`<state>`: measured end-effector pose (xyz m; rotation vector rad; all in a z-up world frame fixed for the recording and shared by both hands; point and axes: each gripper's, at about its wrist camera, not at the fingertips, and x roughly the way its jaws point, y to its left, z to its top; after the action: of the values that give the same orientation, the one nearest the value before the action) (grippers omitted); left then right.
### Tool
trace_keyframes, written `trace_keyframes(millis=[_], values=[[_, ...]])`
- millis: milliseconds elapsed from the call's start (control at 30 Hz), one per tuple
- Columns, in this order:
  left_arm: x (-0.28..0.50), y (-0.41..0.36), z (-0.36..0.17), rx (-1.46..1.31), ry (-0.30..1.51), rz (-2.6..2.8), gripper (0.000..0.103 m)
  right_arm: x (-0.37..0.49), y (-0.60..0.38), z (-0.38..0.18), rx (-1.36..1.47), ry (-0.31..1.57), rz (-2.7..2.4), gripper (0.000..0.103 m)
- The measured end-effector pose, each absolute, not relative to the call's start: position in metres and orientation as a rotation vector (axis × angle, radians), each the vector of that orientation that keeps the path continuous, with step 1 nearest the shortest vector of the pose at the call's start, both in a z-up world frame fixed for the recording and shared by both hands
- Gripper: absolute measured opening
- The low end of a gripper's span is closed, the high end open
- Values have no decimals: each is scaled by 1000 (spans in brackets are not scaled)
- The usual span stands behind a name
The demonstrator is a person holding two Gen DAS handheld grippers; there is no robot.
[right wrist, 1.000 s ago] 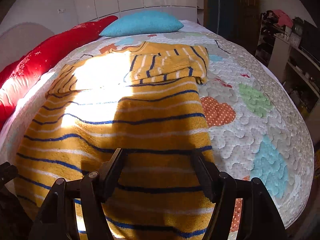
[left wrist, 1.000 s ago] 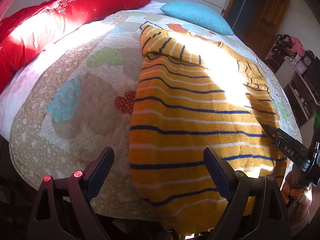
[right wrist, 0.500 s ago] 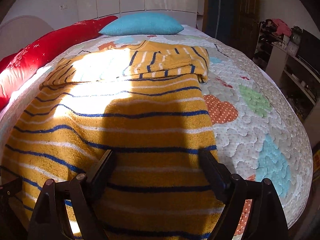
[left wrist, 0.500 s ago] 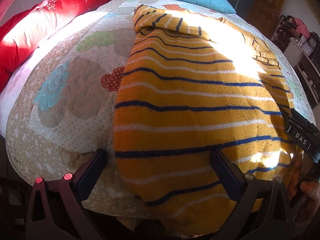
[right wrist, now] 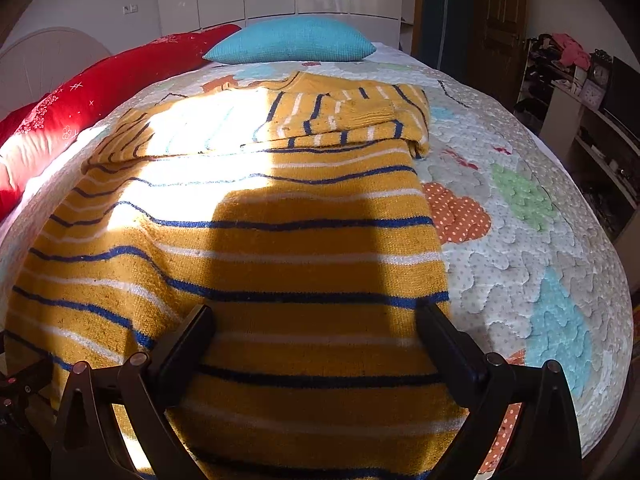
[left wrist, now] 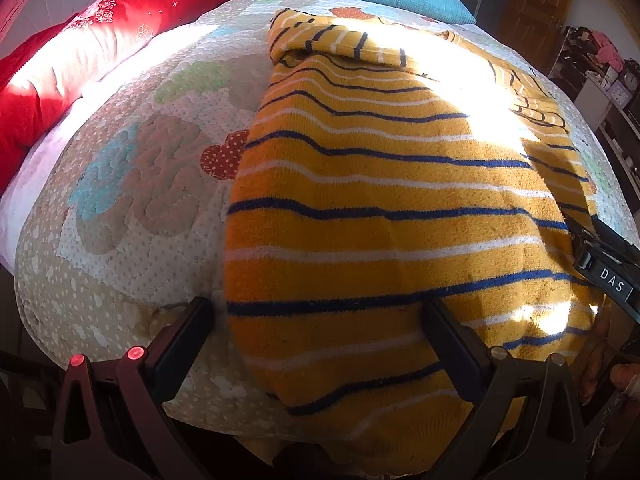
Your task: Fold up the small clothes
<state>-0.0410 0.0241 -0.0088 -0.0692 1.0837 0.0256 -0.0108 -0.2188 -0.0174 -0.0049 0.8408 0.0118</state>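
Observation:
A yellow knit sweater with blue and white stripes [left wrist: 380,200] lies flat on the bed, its sleeves folded in across the top; it also shows in the right wrist view [right wrist: 260,248]. Its hem hangs a little over the near edge of the bed. My left gripper [left wrist: 316,320] is open and empty, just above the hem's left corner. My right gripper [right wrist: 314,324] is open and empty, just above the hem's right part. The right gripper's body shows at the right edge of the left wrist view [left wrist: 608,268].
The quilted patchwork bedspread [left wrist: 132,200] covers the bed. A red bolster [left wrist: 80,60] lies along the left side and a teal pillow [right wrist: 292,40] at the head. Shelves with clutter [right wrist: 580,80] stand to the right of the bed.
Both grippers have moved forward and lower toward the sweater's hem, which now fills more of each view. Both stay open.

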Motion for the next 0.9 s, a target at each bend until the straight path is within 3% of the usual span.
trace_keyframes(millis=[900], values=[[-46,23,-8,-76,1065,34,103,-32,-217,-17,-33,823,10,102]])
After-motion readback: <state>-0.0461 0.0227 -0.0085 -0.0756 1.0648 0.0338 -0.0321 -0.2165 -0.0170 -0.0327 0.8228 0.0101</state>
